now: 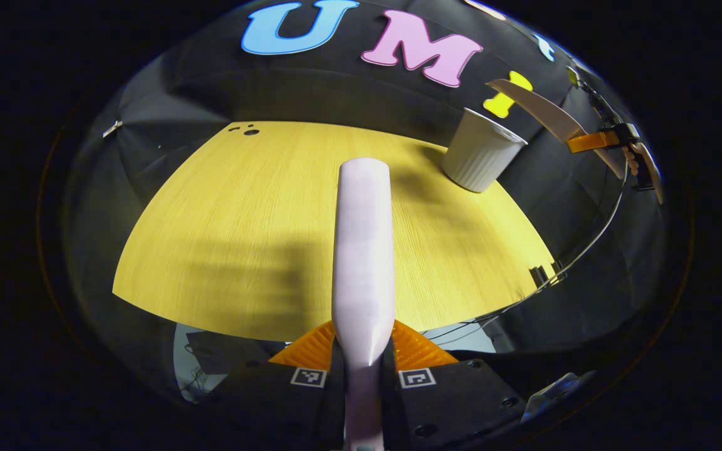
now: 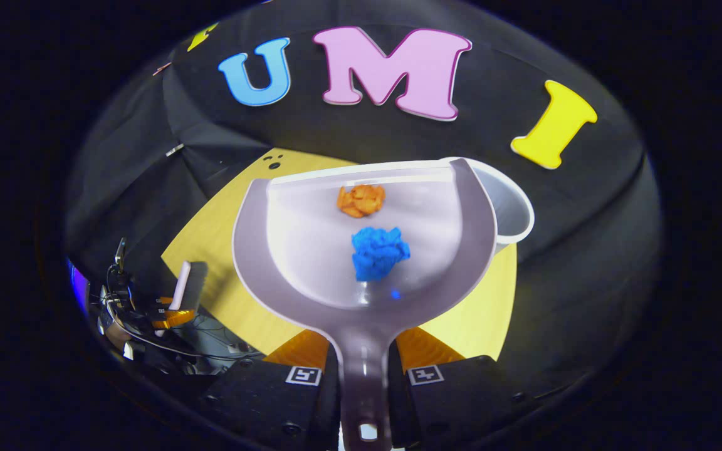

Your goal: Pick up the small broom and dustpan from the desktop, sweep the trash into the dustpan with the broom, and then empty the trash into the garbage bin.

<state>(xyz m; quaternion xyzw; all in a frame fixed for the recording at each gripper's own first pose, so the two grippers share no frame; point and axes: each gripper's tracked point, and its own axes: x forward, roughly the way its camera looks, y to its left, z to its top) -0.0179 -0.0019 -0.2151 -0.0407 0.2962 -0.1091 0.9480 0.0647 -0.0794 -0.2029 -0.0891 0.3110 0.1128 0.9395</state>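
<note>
Now the trash sits in my pale translucent plastic dustpan (image 2: 361, 250): a crumpled blue paper wad (image 2: 378, 252) near the middle of the pan and a smaller crumpled orange wad (image 2: 361, 200) closer to its front lip. My right hand-held gripper (image 2: 364, 369) pinches the dustpan's handle between both fingers, holding the pan up above the yellow wood-grain bench (image 2: 210, 238), with its lip right at the rim of the white ribbed garbage bin (image 2: 514, 216) beyond it. My left hand-held gripper (image 1: 364, 360) is pressed onto the pale lilac handle of the small broom (image 1: 364, 250), which points forward over the bench; the right gripper view shows the broom off to one side, well apart from the pan. I judge the sweeping done and the emptying step in hand. Next I need to bring the lip fully over the bin's mouth and tip the pan forward gently, so both wads slide in, not past the rim.
</note>
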